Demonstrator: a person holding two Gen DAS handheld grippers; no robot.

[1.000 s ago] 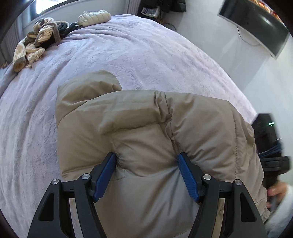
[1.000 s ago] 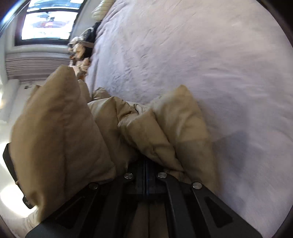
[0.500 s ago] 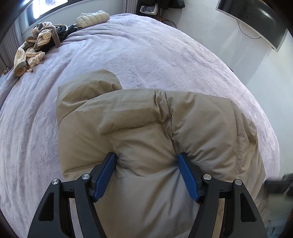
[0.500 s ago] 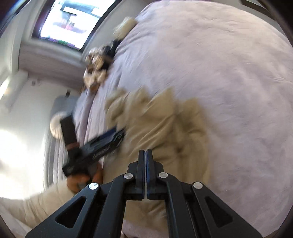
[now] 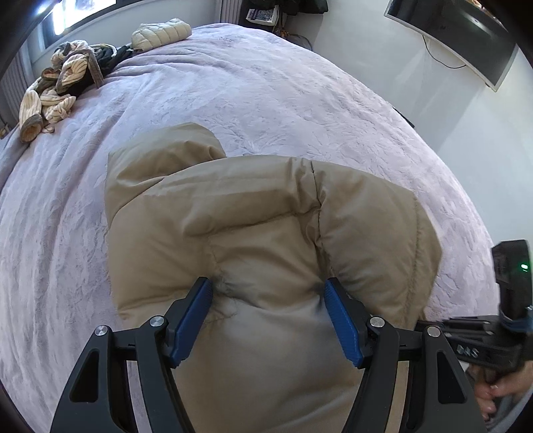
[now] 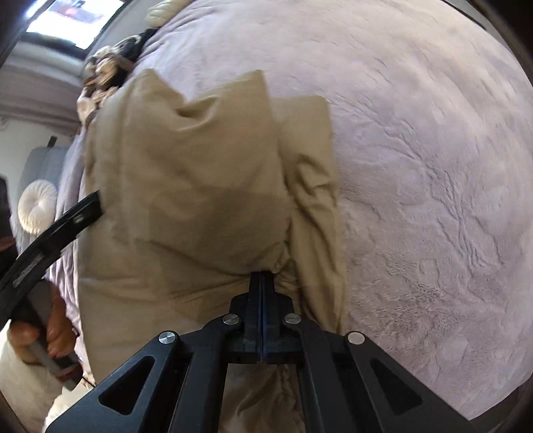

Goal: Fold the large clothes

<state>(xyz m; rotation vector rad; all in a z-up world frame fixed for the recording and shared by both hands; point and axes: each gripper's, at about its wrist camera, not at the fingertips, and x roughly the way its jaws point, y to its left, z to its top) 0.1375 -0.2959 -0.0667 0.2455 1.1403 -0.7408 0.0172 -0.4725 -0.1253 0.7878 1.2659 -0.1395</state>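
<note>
Tan puffer jacket [image 5: 266, 239] lying folded on the lilac bedspread [image 5: 253, 100], near the bed's closer edge. Quilted panels bulging, one rounded flap [image 5: 166, 156] poking out at the far left from under the top layer.

Left gripper [image 5: 268, 299] angled down onto the jacket, fingers [image 5: 191, 319] spread apart with blue pads pressing into the padded fabric on either side of a thick bulge; a wide grip on the folded bundle, dents visible where each pad meets the cloth.

Right gripper [image 6: 263, 283] also angled down, fingers [image 6: 255, 299] pressed together, tips right at a bunched fold of the jacket [image 6: 186, 186]; cannot tell for sure whether a thin pinch of cloth sits between them, though the fabric gathers into puckers exactly at the tips. Seen from the right wrist view, two puffy layers standing up beyond the tips, a narrower strip [image 6: 309, 166] hanging along the right side.

Left hand [image 6: 50, 329] wrapped round its gripper handle at the left edge of the right wrist view. Right hand [image 5: 499, 389] just visible at the lower right edge of the left wrist view.

At the far corner of the bed: heap of striped cream and dark clothes [image 5: 63, 83], and beside it a folded cream quilted jacket [image 5: 160, 31]. Dark screen [image 5: 459, 36] mounted on the white wall at upper right. Round white cushion [image 6: 36, 210] off the bed's left side.
</note>
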